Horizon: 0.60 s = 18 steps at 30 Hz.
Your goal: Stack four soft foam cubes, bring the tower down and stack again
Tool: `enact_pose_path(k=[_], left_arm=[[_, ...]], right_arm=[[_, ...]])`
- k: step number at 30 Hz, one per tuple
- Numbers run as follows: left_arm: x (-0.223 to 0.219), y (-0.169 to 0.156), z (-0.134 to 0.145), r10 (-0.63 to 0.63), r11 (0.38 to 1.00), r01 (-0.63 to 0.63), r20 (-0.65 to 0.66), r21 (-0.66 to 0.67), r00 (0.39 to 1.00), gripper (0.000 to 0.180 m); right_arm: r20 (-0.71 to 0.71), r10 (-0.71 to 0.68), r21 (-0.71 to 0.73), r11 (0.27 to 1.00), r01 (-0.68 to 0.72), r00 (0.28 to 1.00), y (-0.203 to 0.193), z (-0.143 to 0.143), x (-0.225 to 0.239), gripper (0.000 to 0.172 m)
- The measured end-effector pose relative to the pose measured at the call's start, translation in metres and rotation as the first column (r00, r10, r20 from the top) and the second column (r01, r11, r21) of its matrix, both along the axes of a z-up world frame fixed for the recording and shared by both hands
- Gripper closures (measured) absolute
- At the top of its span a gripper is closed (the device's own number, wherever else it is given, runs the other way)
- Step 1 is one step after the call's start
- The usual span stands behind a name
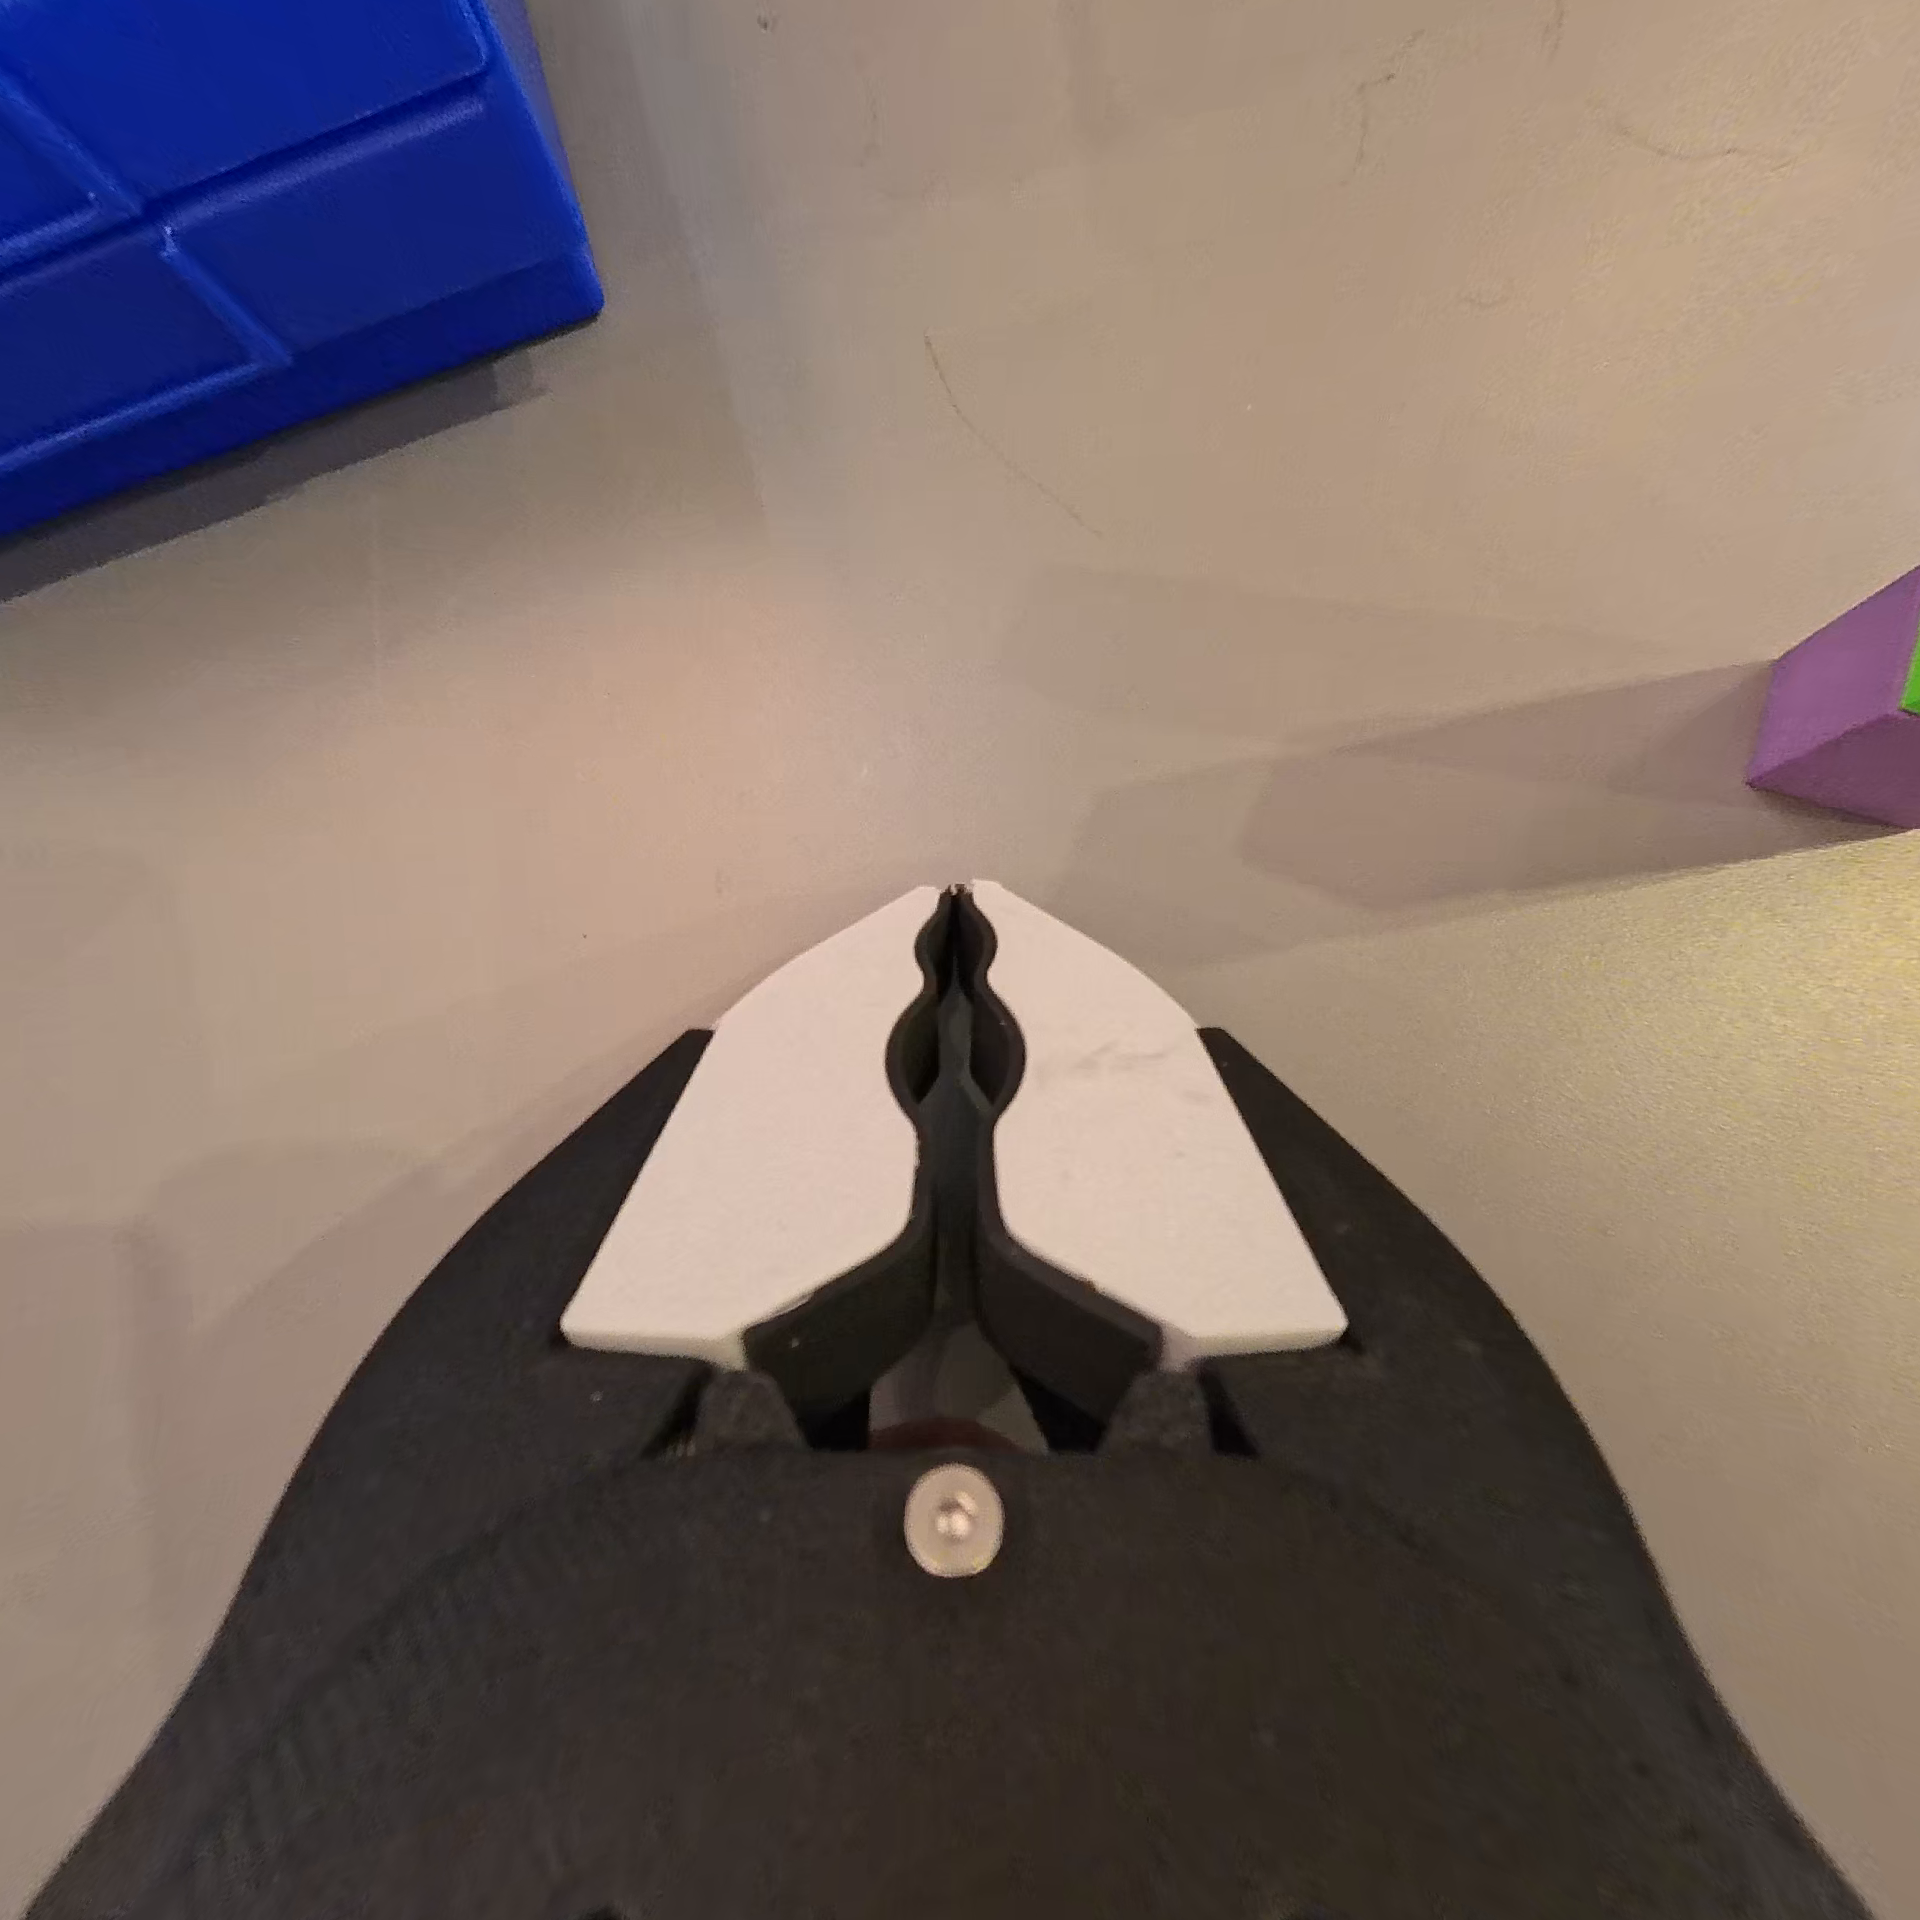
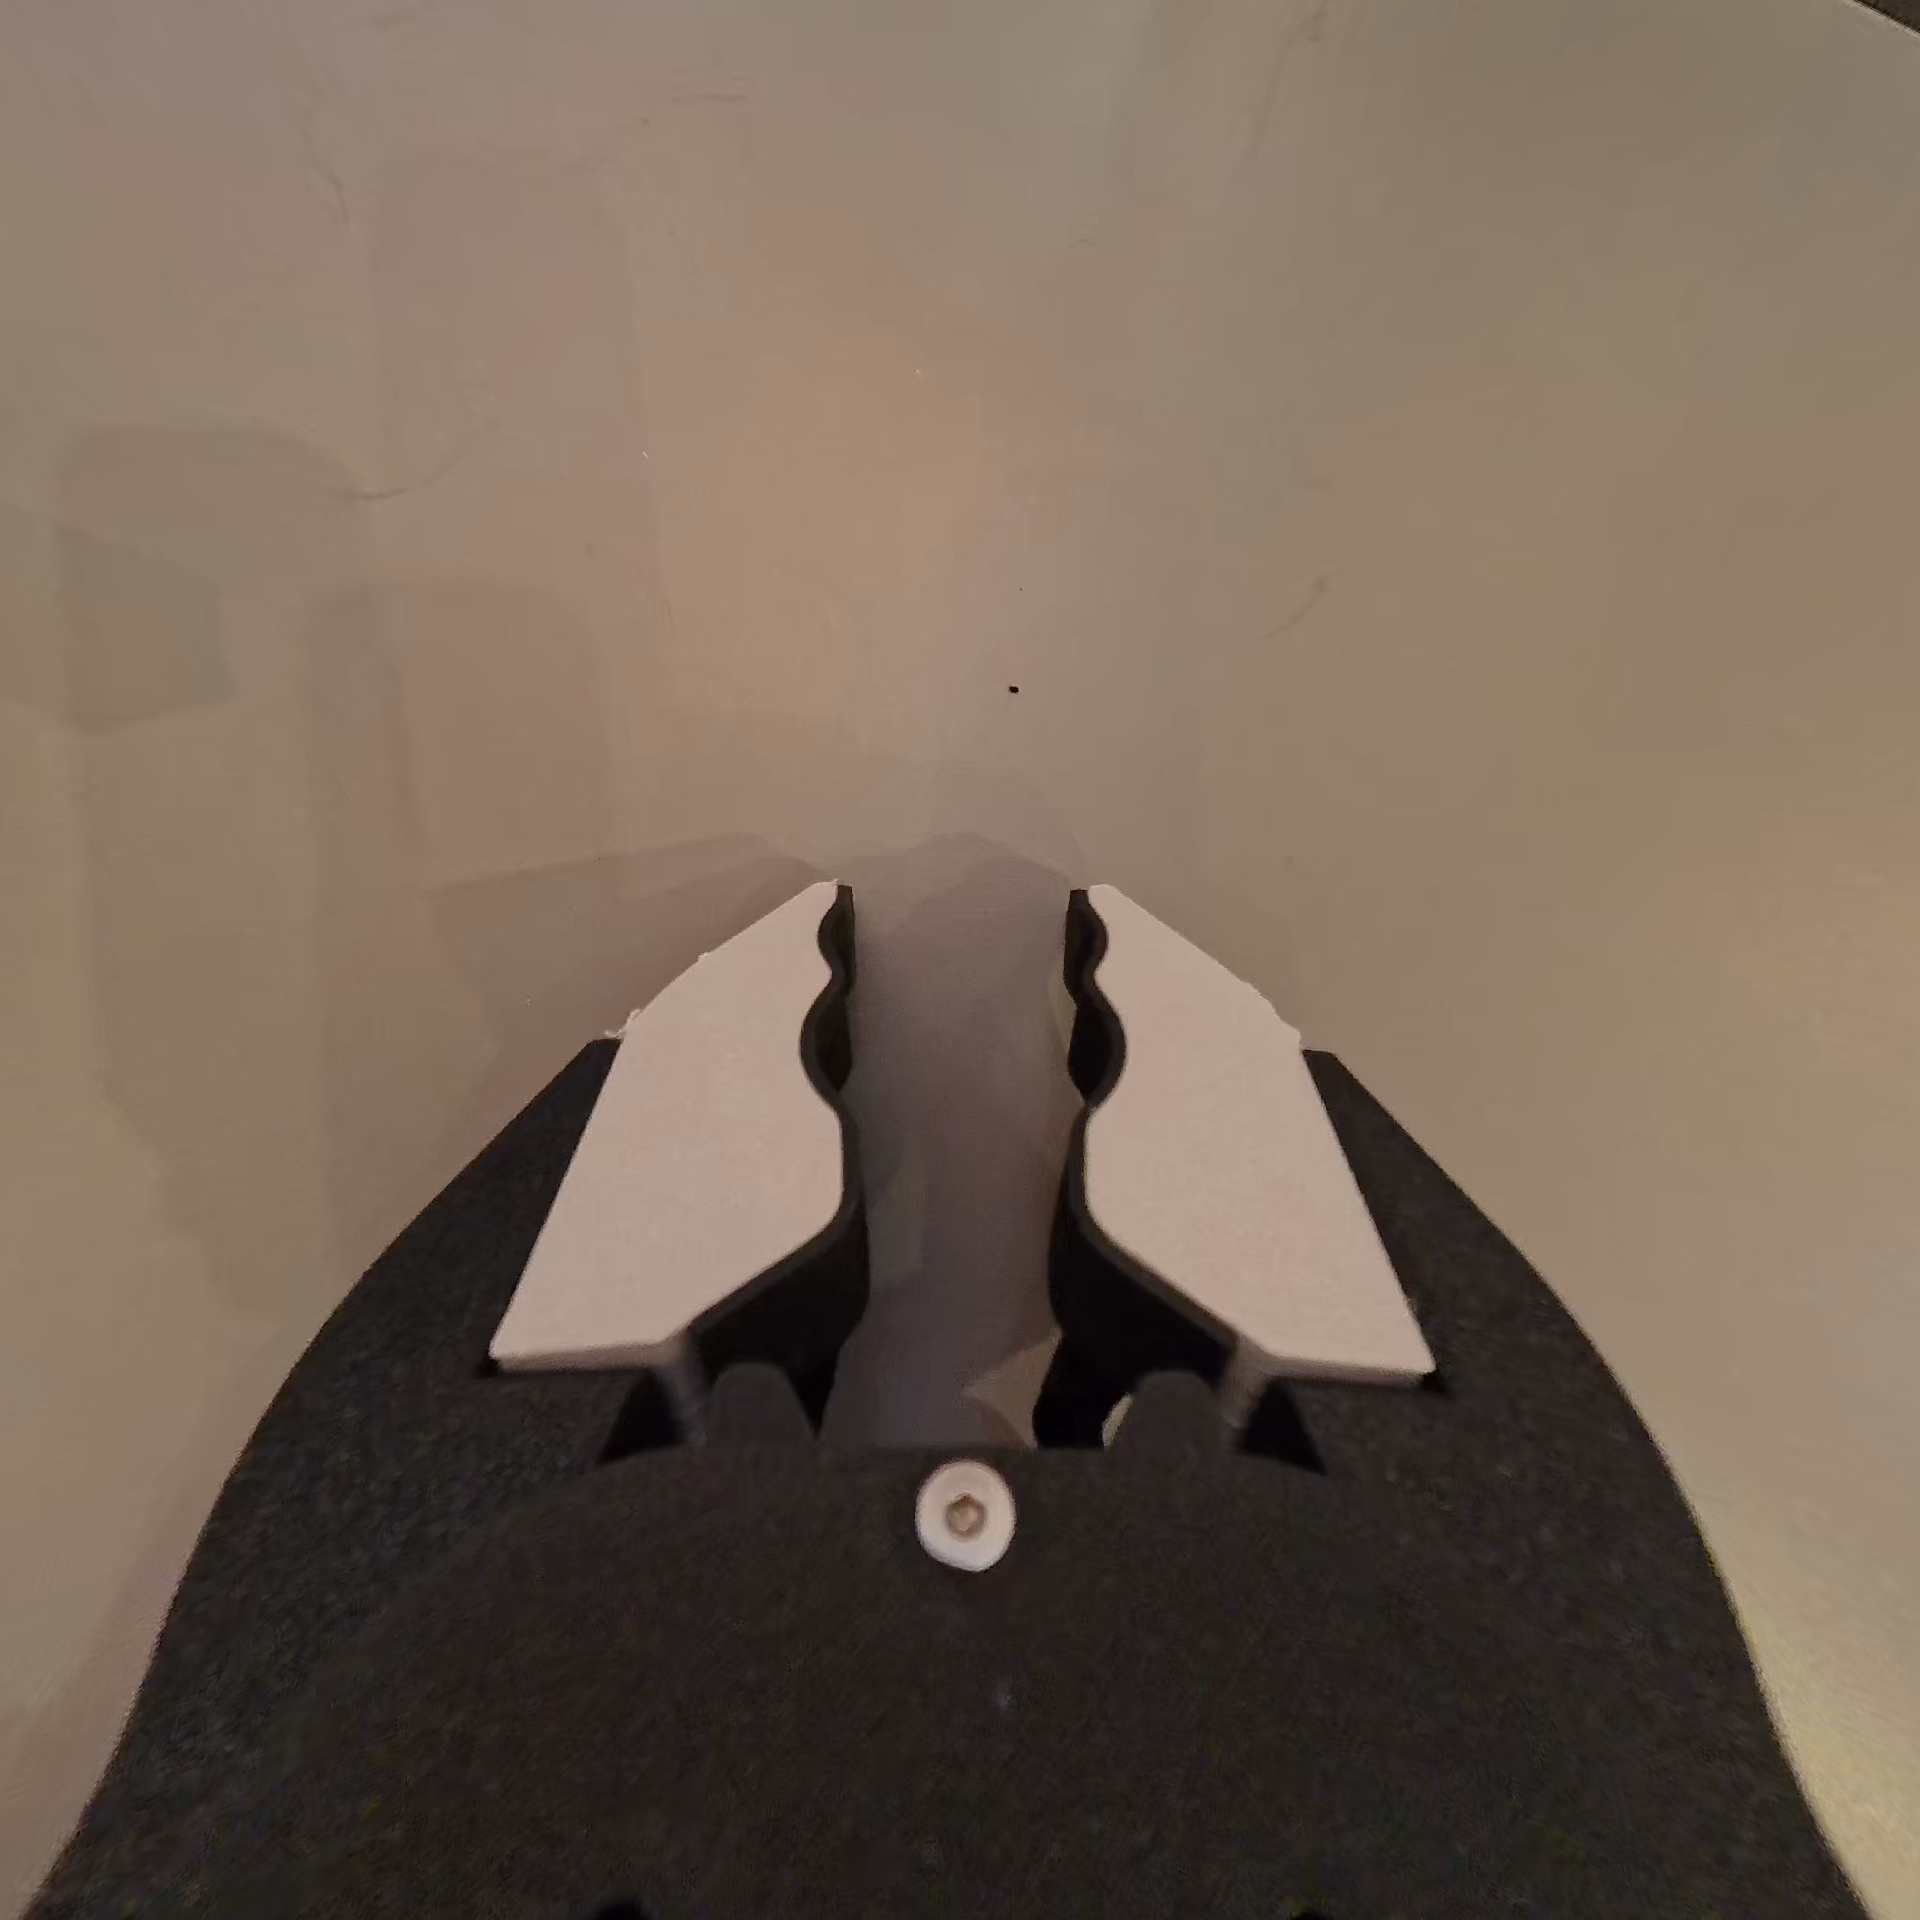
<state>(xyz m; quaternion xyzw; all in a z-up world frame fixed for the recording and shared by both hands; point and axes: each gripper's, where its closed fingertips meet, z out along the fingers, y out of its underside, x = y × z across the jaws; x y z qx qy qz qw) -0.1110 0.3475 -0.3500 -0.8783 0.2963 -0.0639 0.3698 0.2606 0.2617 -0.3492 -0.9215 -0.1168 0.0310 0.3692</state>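
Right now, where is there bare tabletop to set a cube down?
Free: the table ahead of the left gripper, between the blue bin and purple cube; everything ahead of the open right gripper. Crowded only near bin and cube.

A bin (image 1: 260, 239) lies on the table (image 1: 1143, 416) at far left. Well apart, at the right edge, sits a foam cube (image 1: 1839, 717) with another touching behind it.

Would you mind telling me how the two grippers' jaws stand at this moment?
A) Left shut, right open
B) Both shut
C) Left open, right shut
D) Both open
A: the left gripper has its jaws closed together with nothing between them, while the right gripper shows bare table between parted jaws.
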Motion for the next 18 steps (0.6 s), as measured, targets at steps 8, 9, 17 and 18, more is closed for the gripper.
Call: enact_pose_path(k=[8,9,17,18], left_arm=[[-0.0003,0.0001,0.0001,0.001,1.0,-0.001,-0.001,0.001,1.0,0.18],[-0.0002,0.0,0.0001,0.001,1.0,-0.001,-0.001,0.001,1.0,0.18],[-0.0004,0.0001,0.0003,0.001,1.0,-0.001,-0.002,0.002,1.0,0.18],[-0.0003,0.0002,0.0003,0.001,1.0,-0.001,-0.003,0.003,1.0,0.18]], right_arm=[[-0.024,-0.001,-0.005,1.0,0.001,1.0,0.0001,-0.0005,-0.0003,0.134],[-0.025,-0.001,-0.005,1.0,0.001,1.0,0.0001,-0.0005,-0.0002,0.134],[-0.028,-0.001,-0.006,1.0,0.001,1.0,0.0002,-0.0006,-0.0004,0.134],[-0.029,0.0,-0.006,1.0,0.0,1.0,0.0003,-0.0007,-0.0004,0.134]])
